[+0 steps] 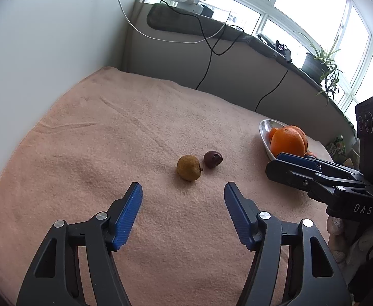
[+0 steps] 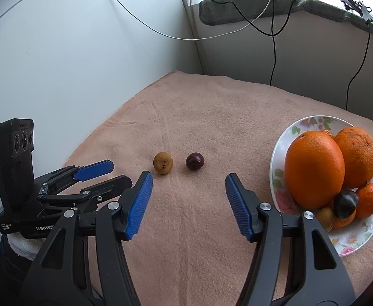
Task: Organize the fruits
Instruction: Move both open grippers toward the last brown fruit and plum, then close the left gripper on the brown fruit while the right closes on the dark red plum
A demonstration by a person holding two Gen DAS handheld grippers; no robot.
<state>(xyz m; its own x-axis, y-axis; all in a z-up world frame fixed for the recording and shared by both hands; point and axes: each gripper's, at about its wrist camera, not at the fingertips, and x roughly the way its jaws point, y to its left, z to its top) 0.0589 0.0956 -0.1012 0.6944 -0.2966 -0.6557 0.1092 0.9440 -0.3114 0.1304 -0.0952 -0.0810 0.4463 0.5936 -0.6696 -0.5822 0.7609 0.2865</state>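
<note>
Two small fruits lie side by side on the peach towel: a yellow-brown round fruit (image 1: 189, 167) (image 2: 163, 163) and a dark maroon one (image 1: 213, 159) (image 2: 195, 161). My left gripper (image 1: 183, 190) is open just short of them, nothing between its blue pads. My right gripper (image 2: 188, 180) is open too, facing the same pair, and it shows from the side in the left wrist view (image 1: 286, 163). A floral plate (image 2: 286, 137) (image 1: 264, 127) on the right holds two big oranges (image 2: 315, 169), small tangerines, a dark fruit (image 2: 346, 202) and a brown one.
The peach towel (image 2: 212, 117) (image 1: 97, 132) covers the table, bounded by a white wall on the left and a low ledge behind. Black and white cables hang over the ledge (image 2: 273, 38). A potted plant (image 1: 319, 63) stands on the sill. A gloved hand (image 1: 338, 239) holds the right gripper.
</note>
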